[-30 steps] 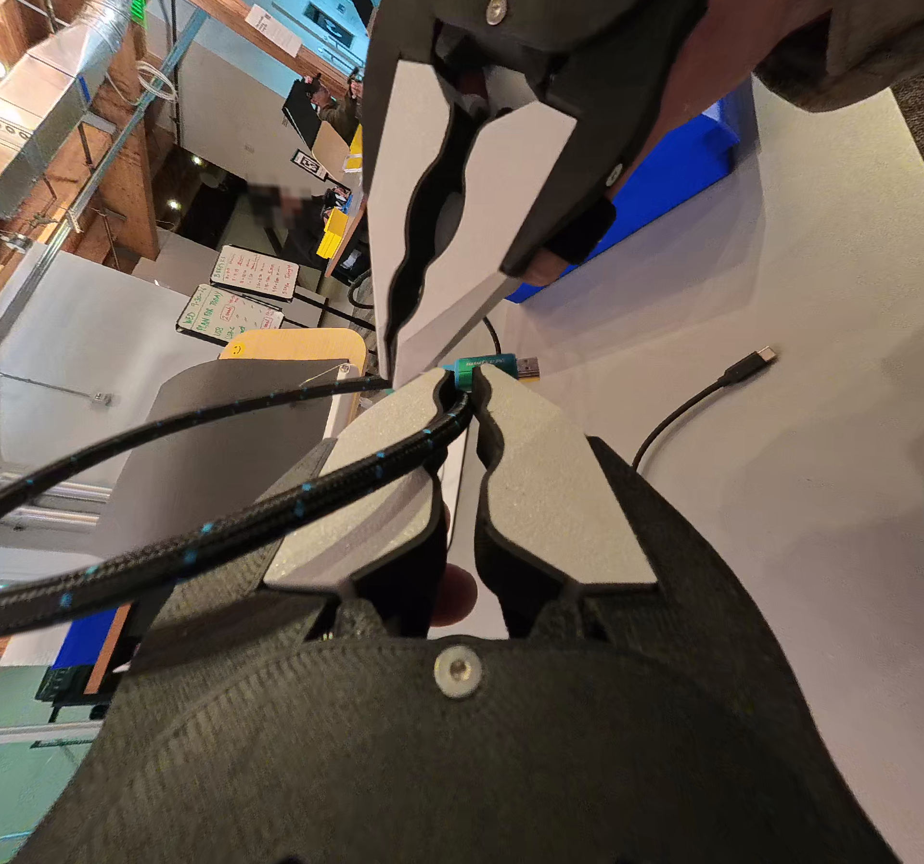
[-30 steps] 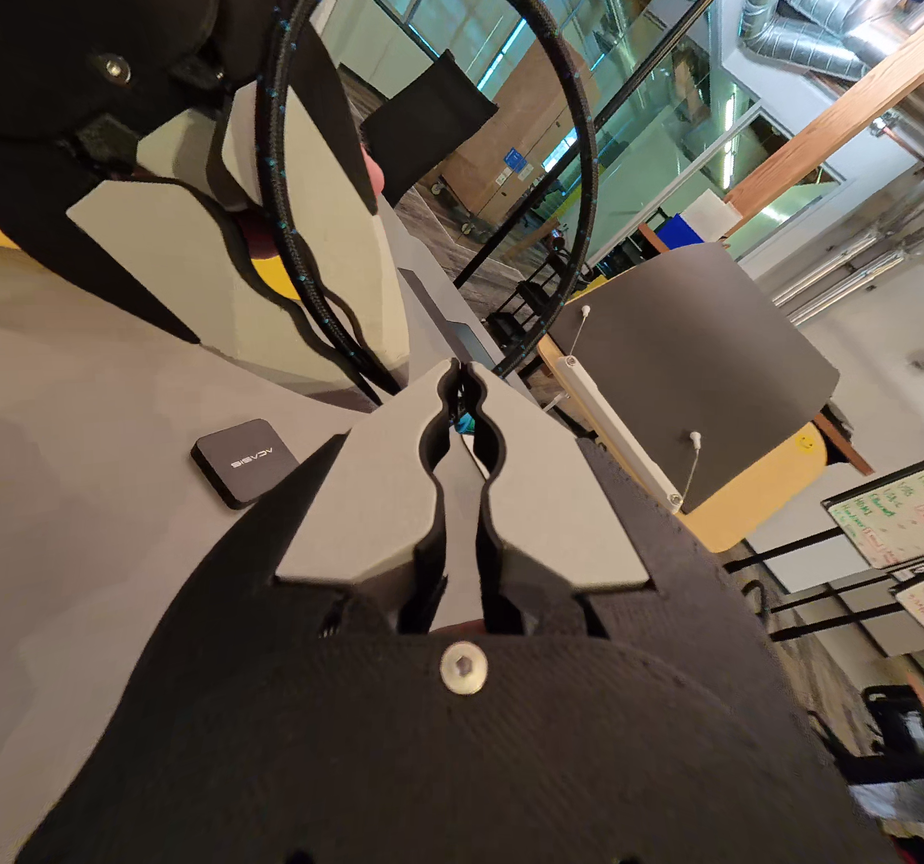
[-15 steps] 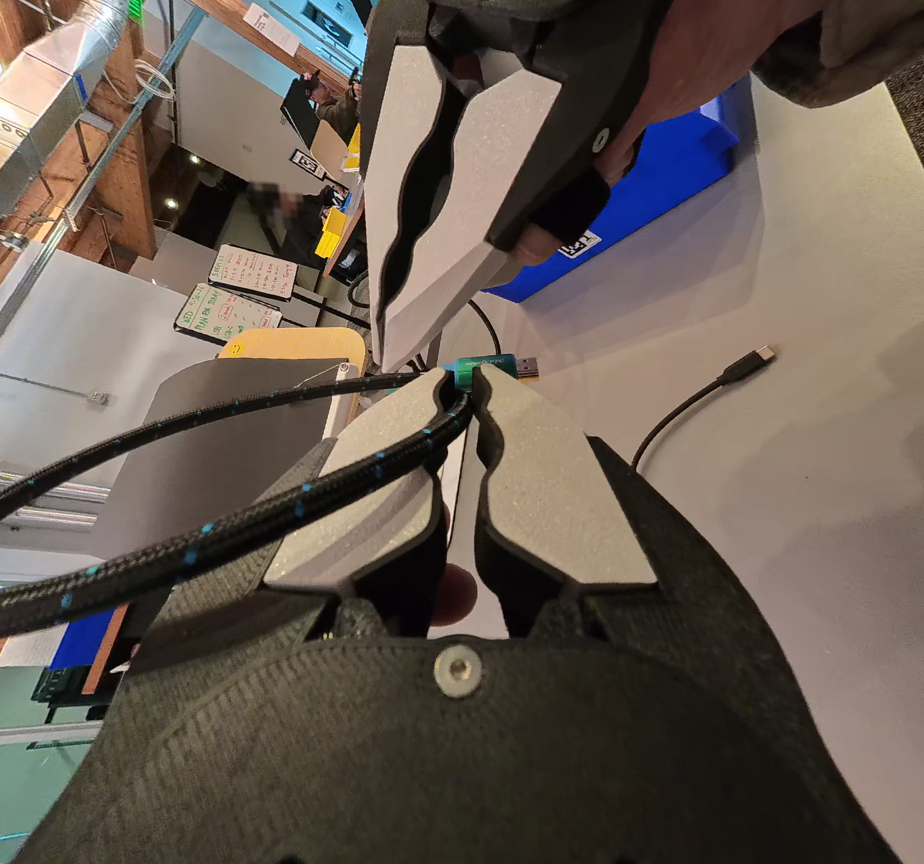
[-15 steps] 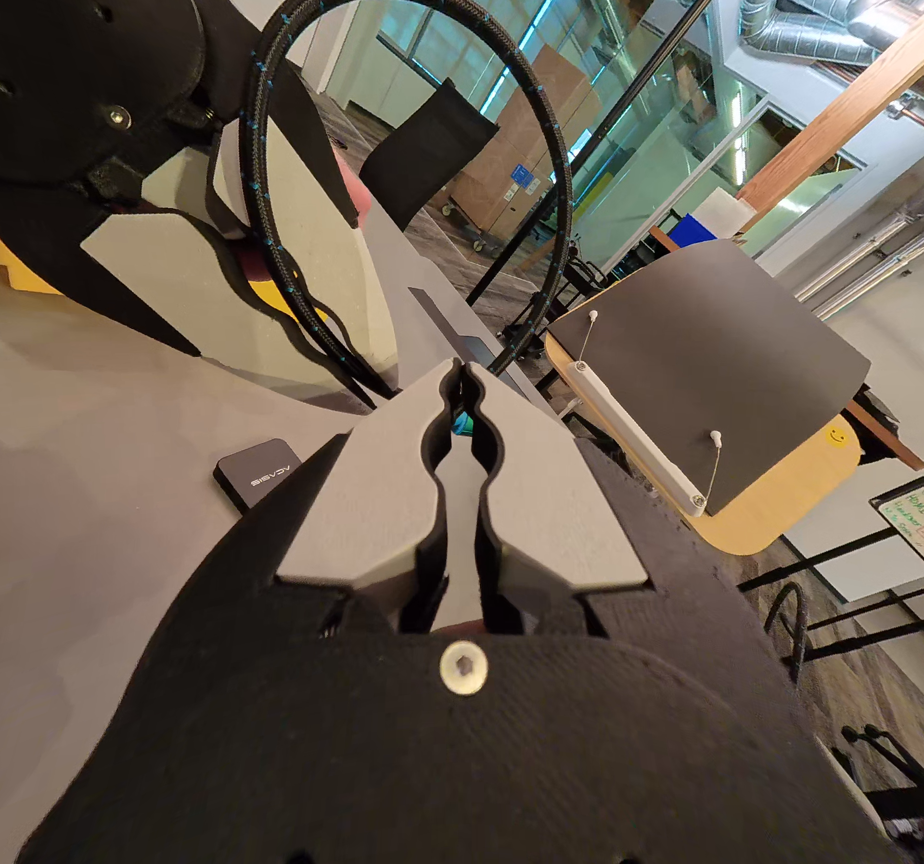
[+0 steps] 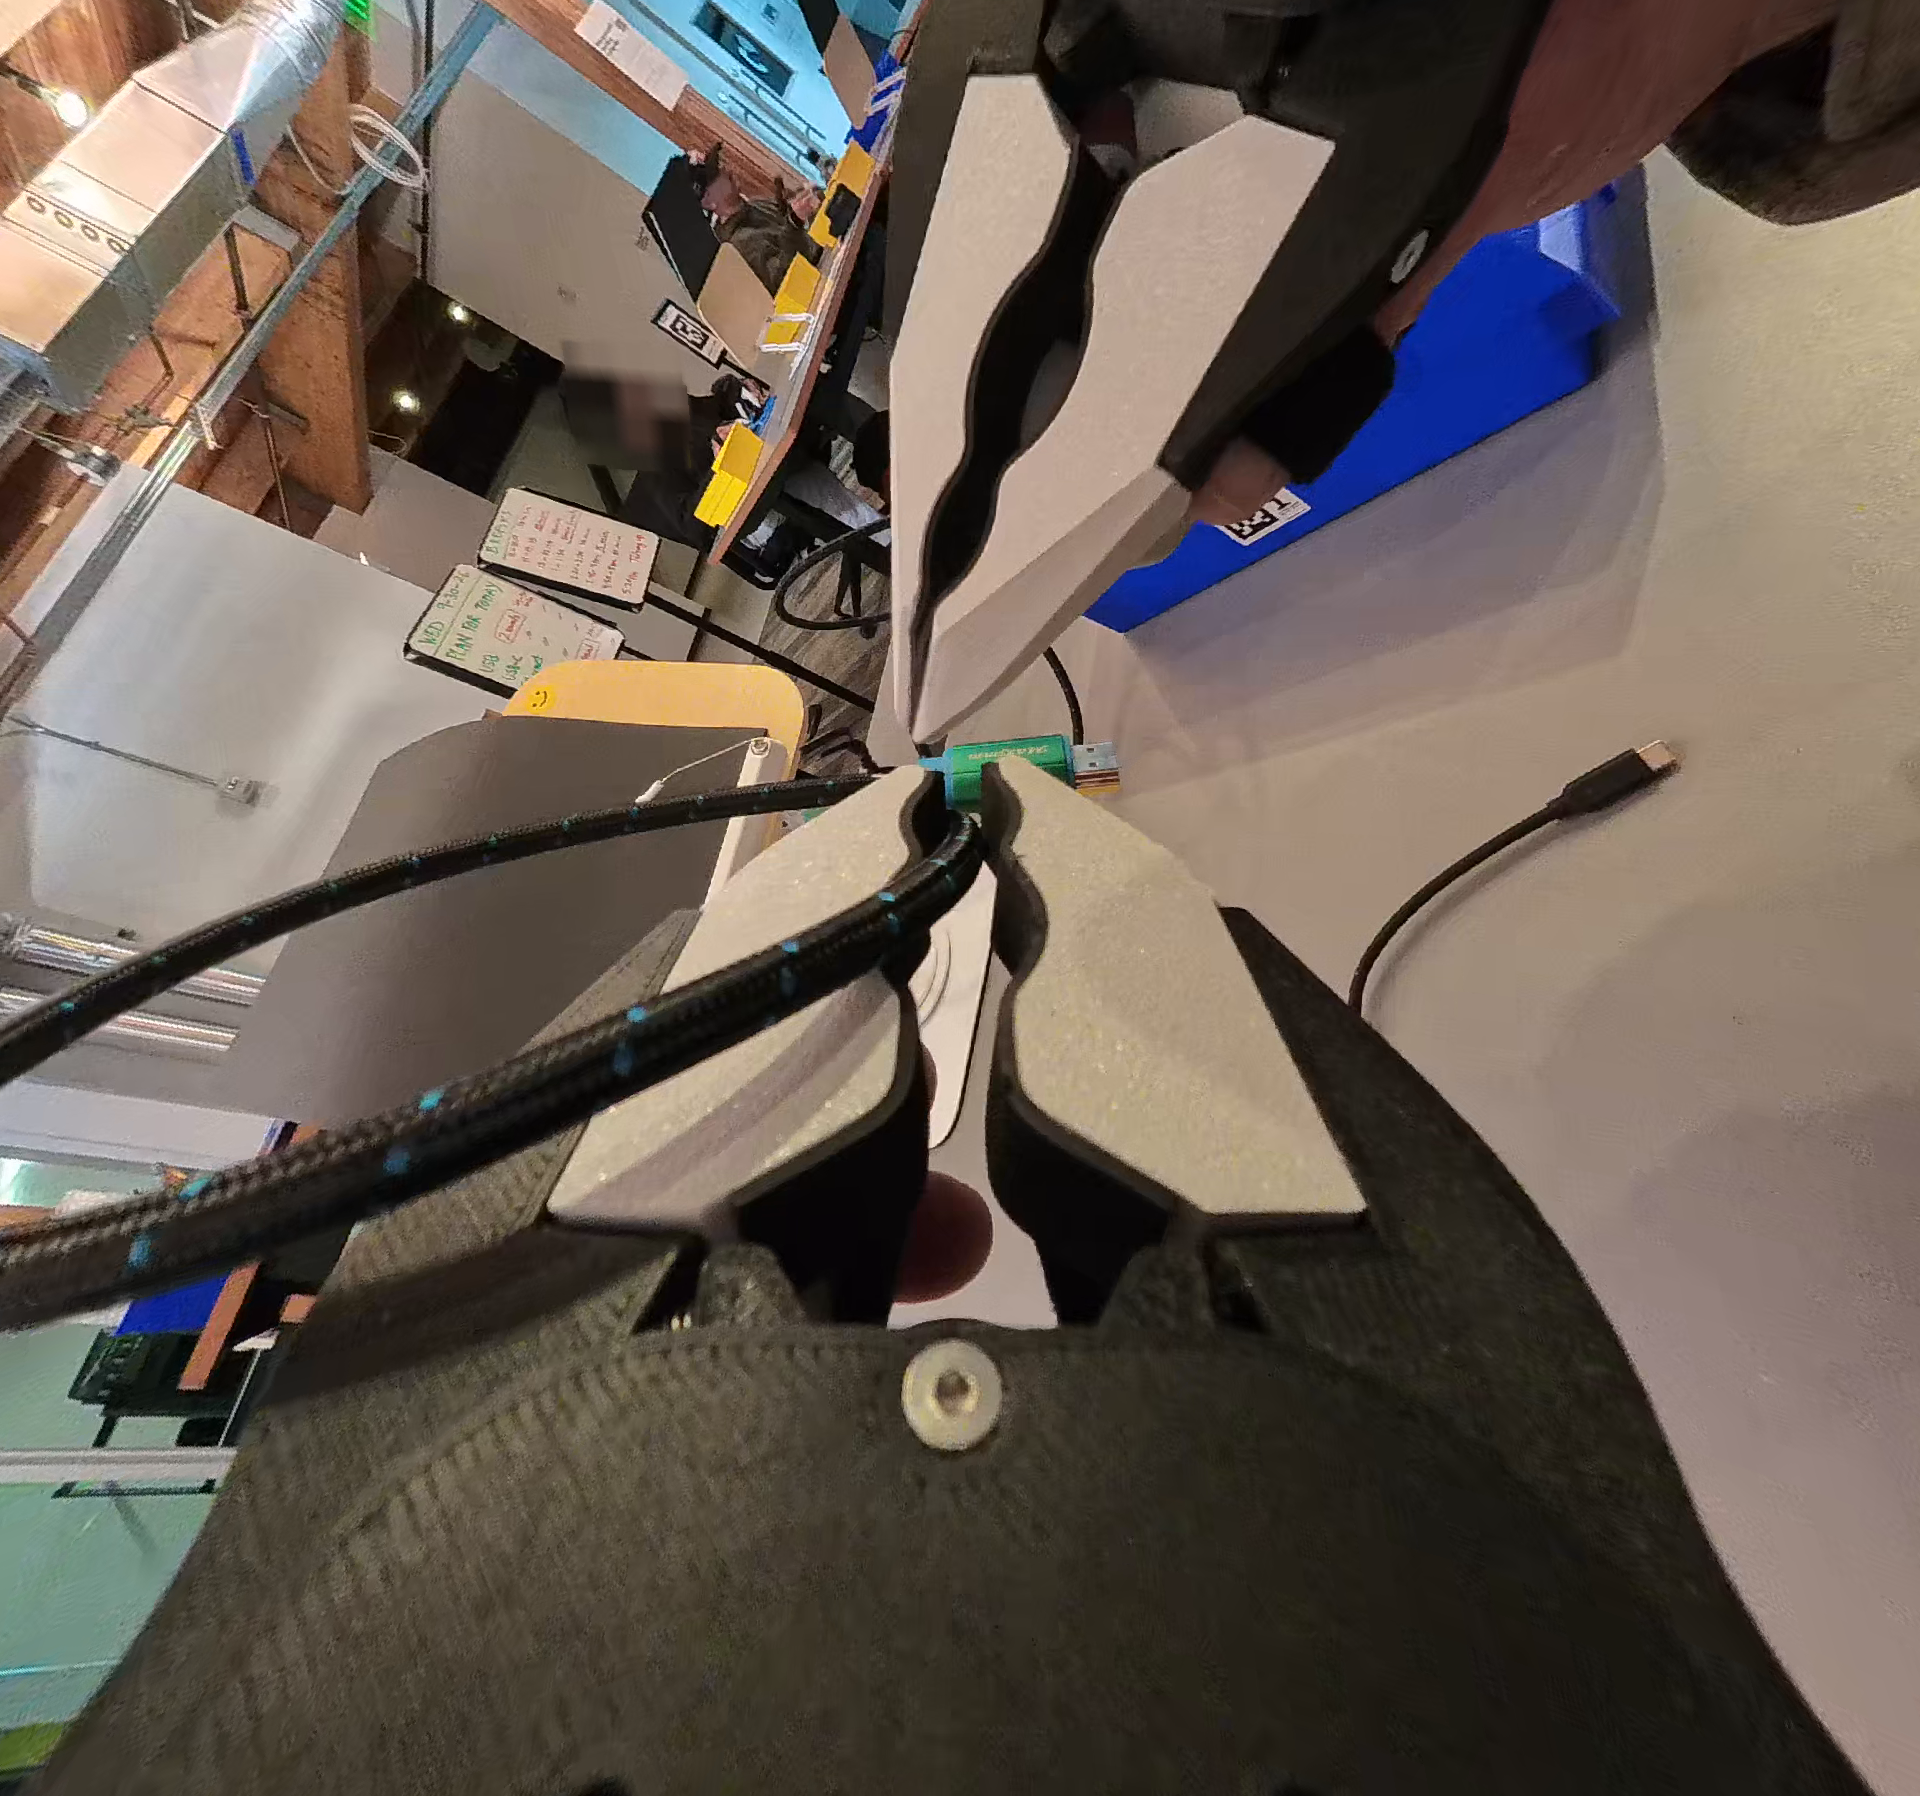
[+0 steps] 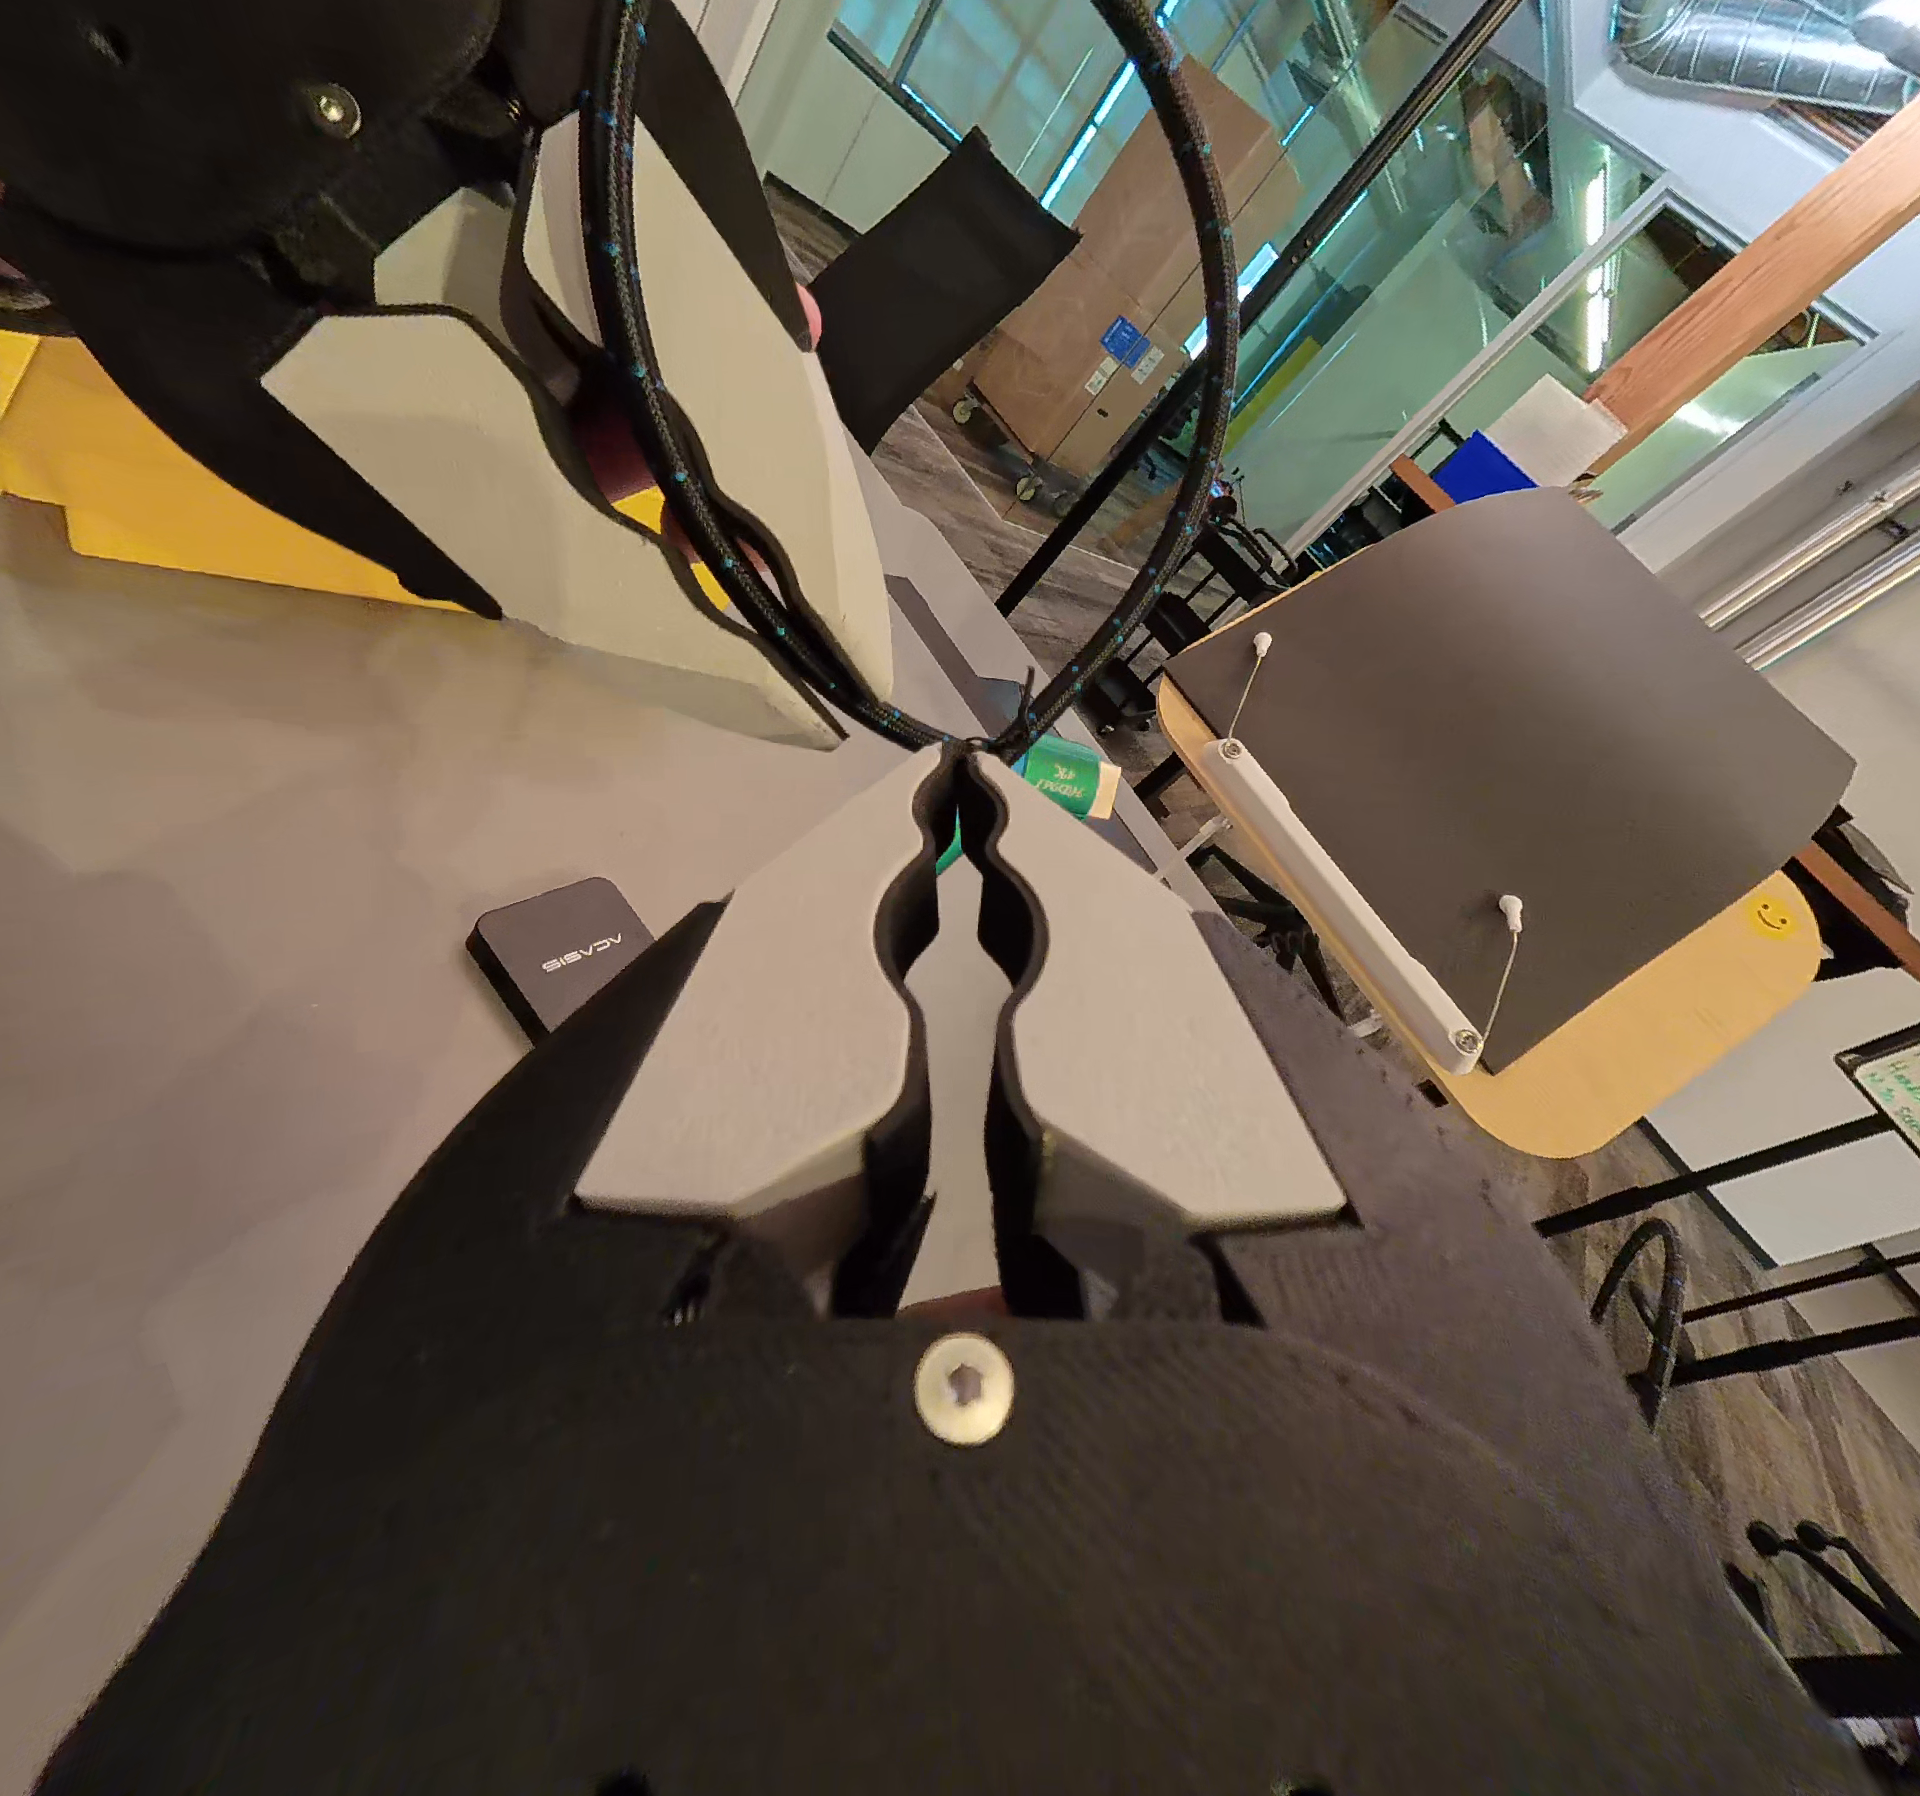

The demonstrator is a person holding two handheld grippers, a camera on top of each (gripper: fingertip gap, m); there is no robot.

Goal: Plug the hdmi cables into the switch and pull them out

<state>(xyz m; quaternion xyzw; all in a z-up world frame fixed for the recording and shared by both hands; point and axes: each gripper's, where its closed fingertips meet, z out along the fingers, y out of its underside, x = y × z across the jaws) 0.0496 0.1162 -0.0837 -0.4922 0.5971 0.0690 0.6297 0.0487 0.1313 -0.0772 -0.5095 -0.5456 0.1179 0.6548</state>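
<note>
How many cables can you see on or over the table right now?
2. A braided black HDMI cable with a green plug is clamped in the left gripper and loops up. A thin black USB-C cable lies loose on the table. Others may be hidden behind the grippers.

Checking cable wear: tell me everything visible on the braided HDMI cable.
The HDMI cable is thick, black woven braid with blue flecks, ending in a green metallic plug with a silvery tip. No fraying is visible. It arcs in a large loop above the grey table. The left gripper is shut on it just behind the plug; the right gripper pinches the loop's base.
</note>
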